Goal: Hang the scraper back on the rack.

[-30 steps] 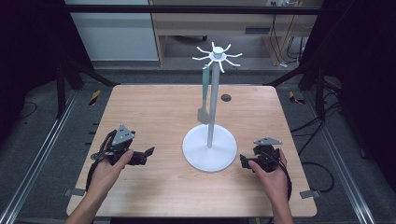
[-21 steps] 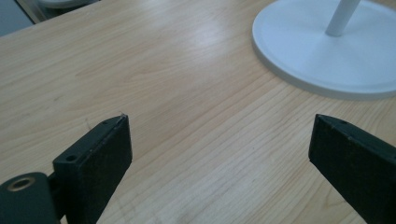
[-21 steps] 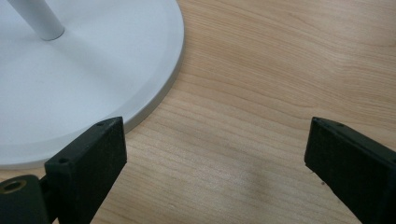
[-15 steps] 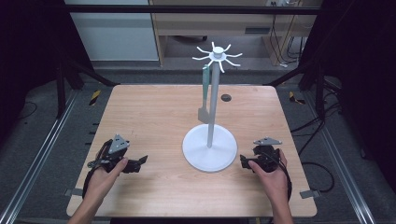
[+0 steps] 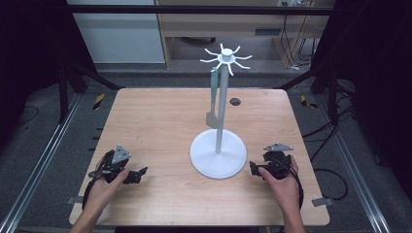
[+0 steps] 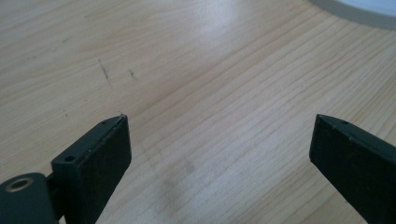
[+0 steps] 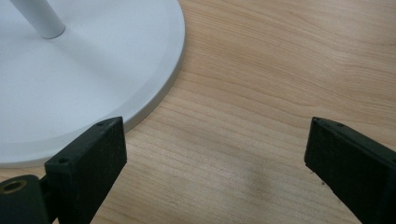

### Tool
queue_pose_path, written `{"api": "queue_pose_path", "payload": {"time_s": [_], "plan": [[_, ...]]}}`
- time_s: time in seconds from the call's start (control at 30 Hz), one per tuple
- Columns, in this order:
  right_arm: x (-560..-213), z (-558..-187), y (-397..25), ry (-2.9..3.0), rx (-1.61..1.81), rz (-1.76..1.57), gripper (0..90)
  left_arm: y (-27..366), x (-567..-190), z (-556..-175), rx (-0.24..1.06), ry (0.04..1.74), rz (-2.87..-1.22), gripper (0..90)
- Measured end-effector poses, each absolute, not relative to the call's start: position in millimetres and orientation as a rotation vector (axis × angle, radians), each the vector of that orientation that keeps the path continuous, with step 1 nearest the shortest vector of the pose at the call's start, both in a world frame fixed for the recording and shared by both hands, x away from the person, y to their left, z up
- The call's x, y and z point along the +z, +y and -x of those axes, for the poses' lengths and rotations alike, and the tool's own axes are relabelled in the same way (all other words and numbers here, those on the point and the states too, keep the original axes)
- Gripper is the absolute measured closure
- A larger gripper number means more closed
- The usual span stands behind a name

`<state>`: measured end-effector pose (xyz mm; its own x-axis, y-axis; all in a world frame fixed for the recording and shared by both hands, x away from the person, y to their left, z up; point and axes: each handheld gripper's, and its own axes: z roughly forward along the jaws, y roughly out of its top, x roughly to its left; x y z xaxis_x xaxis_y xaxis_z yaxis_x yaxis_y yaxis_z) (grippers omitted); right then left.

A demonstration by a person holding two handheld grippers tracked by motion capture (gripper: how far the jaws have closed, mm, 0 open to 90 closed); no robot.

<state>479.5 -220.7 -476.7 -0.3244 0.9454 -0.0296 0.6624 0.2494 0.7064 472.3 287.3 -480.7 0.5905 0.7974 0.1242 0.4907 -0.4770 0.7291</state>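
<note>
A white stand (image 5: 221, 114) with a round base (image 5: 217, 158) and several hook arms at its top (image 5: 226, 57) rises from the middle of the wooden table (image 5: 160, 121). A grey-green utensil (image 5: 213, 99) hangs from one hook beside the pole. My left gripper (image 5: 141, 172) rests low on the table at the front left, open, with bare wood between its jaws (image 6: 219, 140). My right gripper (image 5: 252, 167) lies at the front right, open, its jaws close to the base's rim (image 7: 154, 102). Nothing is held.
A small dark round spot (image 5: 235, 101) marks the table behind the stand. Metal rails (image 5: 43, 160) run along both sides of the table. Cables (image 5: 330, 170) trail off the right edge.
My left gripper has slid back toward the table's front edge and settled lower. The right gripper and the stand have stayed put.
</note>
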Motion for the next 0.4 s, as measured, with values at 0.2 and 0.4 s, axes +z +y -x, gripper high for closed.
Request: {"api": "queue_pose_path", "payload": {"time_s": [0.2, 0.4], "plan": [[-476.4, -479.3, -219.4, 2.08, 0.835, -1.46, 6.0, 290.5, -483.9, -470.2, 0.613, 1.033, -2.203, 4.7], [-476.6, -479.5, -219.3, 2.081, 0.836, -1.463, 6.1, 288.5, -485.7, -470.7, 0.596, 1.047, -2.207, 4.7]]}}
